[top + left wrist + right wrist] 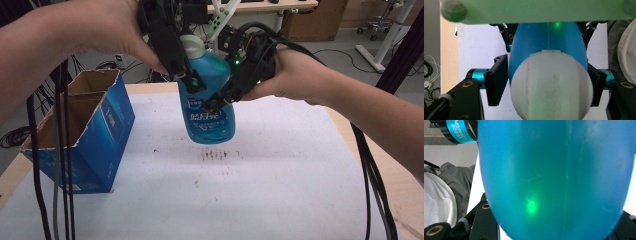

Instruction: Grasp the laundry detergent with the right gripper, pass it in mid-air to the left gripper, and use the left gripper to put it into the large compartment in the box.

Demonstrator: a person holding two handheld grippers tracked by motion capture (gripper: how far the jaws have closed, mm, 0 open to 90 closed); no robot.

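A blue detergent bottle point(212, 120) with a pale cap point(192, 45) hangs upright above the white table point(280, 190), held between both grippers. My left gripper point(192, 82) comes down from the upper left, and its pads point(496, 80) sit against the bottle's shoulders point(544, 42) just below the cap point(551, 85). My right gripper point(217, 100) reaches in from the right and is shut on the bottle's body. In the right gripper view the blue body point(554, 170) fills the gap between the black fingers point(486, 222).
An open blue carton point(85, 135) stands at the table's left edge, tilted. Black cables point(62, 150) hang in front of it, and more cables point(370, 170) trail along the right. Office furniture stands beyond the far edge.
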